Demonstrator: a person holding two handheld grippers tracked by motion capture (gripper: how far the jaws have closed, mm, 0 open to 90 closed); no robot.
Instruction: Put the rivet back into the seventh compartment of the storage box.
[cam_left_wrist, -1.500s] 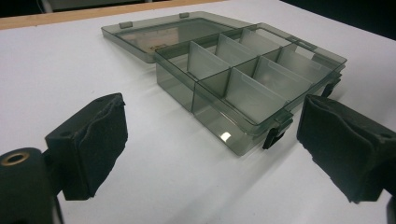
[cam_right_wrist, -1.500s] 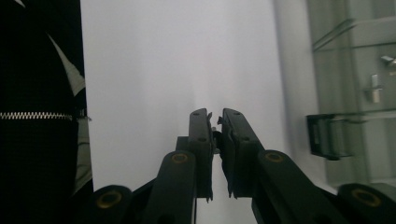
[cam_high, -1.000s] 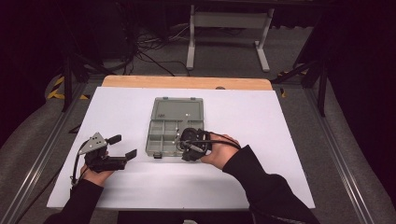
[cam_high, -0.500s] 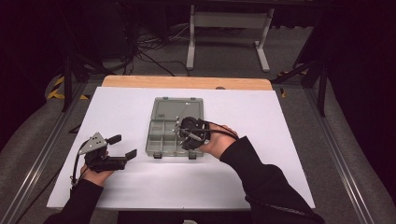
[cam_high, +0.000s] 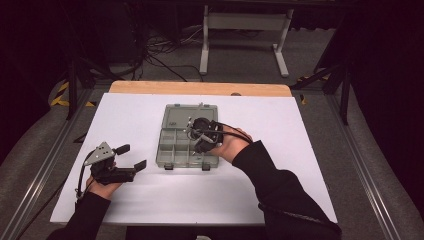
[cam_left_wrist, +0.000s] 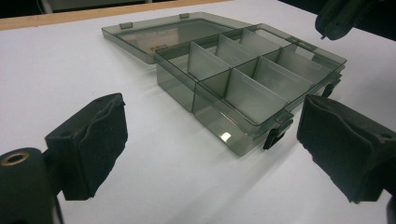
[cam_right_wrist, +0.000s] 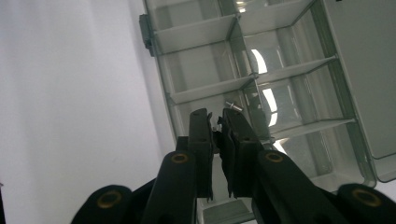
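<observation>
A smoky grey see-through box (cam_high: 187, 140) sits on a white sheet (cam_high: 125, 125), with a tan wooden table edge (cam_high: 200, 88) behind the box.

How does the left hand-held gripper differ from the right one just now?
The left hand-held gripper rests on the table beside the box, jaws wide open and empty. The right hand-held gripper hangs over the box's compartments, jaws nearly shut. Both have black jaws.

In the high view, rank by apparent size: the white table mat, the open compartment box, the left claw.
1. White table mat, by far the largest.
2. Open compartment box, lid included.
3. Left claw, smallest, though it sits nearer the camera than the box.
</observation>
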